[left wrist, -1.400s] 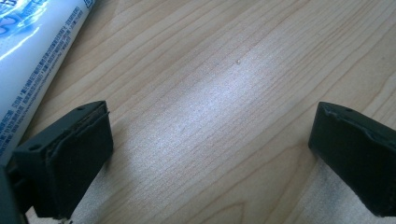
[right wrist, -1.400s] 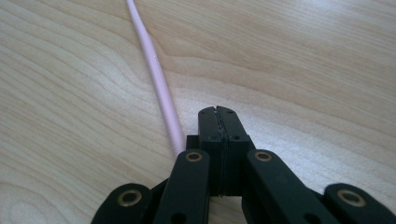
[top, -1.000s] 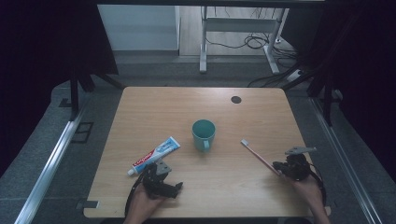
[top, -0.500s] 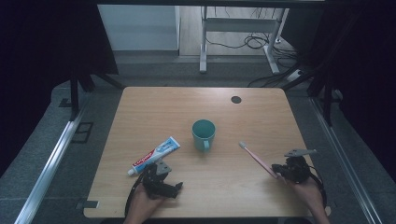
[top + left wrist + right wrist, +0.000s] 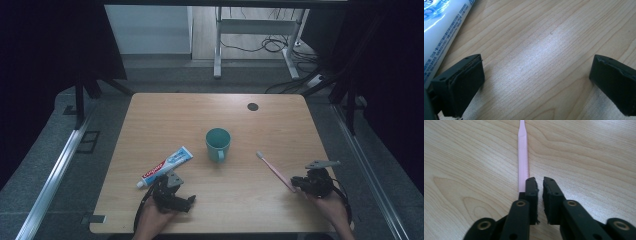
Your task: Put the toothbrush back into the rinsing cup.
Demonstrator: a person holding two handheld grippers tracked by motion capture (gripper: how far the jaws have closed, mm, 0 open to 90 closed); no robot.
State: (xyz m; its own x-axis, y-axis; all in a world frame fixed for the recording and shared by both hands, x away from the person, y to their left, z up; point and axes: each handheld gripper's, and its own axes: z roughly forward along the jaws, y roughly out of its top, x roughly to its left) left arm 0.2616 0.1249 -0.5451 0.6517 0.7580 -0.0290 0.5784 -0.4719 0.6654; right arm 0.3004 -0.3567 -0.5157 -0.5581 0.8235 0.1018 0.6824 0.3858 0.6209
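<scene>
Pale wood-grain worktop (image 5: pixel 150 115), square-cornered, with a small dark round disc (image 5: pixel 252 106) near the far right corner. Grey floor all round; a metal rail (image 5: pixel 55 175) running along the left side, black curtains (image 5: pixel 45 55) to both sides, a white desk frame (image 5: pixel 217 45) and loose cables (image 5: pixel 270 45) behind the far edge.

Near the worktop's centre, upright, a teal mug (image 5: pixel 218 144). Towards the near left corner, lying slantwise, a toothpaste tube (image 5: pixel 165 166), just beyond the left gripper (image 5: pixel 175 195). Towards the near right corner, a pink toothbrush (image 5: pixel 275 171), head pointing to the centre, handle end reaching the right gripper (image 5: pixel 300 182).

From above, too small to read either claw. From the left gripper view: jaws wide apart over bare wood, nothing between them, the tube's printed side (image 5: pixel 441 32) just beside the left-hand jaw. From the right gripper view: jaws drawn almost together with a thin slit and nothing in it, the toothbrush handle (image 5: pixel 523 152) running straight ahead from beside the left-hand jaw rather than between the two. Cannot tell whether that jaw touches the handle.
</scene>
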